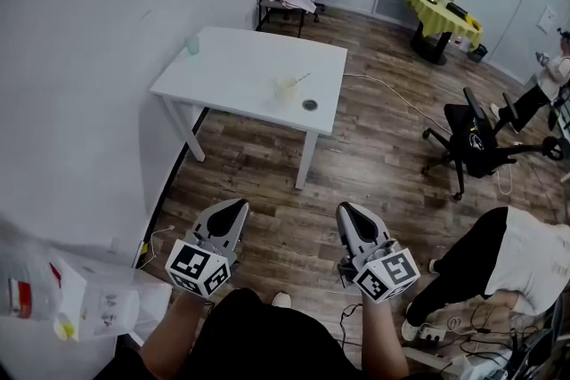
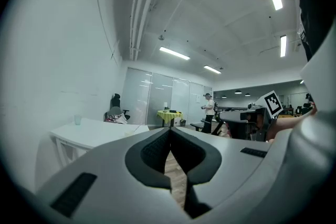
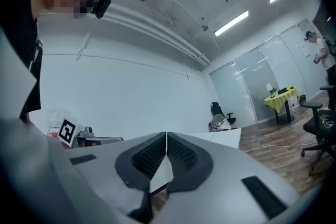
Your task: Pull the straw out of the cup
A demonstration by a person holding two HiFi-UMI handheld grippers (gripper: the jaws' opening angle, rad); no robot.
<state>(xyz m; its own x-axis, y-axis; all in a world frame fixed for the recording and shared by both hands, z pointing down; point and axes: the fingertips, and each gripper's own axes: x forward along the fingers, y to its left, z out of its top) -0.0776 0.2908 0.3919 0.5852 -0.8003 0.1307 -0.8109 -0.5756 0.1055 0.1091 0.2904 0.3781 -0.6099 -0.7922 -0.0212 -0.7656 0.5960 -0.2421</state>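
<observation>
Straw [image 1: 303,78] – one only – stands slanted in the single pale cup [image 1: 286,90], its free end tipped toward 2 o'clock. The cup sits on the one white table [image 1: 232,71], toward the table's near right part, at 12 o'clock from the two grippers and well apart from both. Two more things are on the tabletop: a dark round disc [image 1: 309,104] just beside the cup at its 4 o'clock, and a second, greenish cup [image 1: 192,45] at the far left corner, at 10 o'clock from the first.

Left gripper [image 1: 237,207] and right gripper [image 1: 346,211] are held side by side low over the wooden floor [image 1: 267,165], both pointing toward the table. In each gripper view the two jaws are pressed together at the tips with nothing between them.

Beyond the table, at 2 o'clock, stands one small round table under a yellow cloth [image 1: 443,13]; a black office chair [image 1: 472,138] is at 3 o'clock.
</observation>
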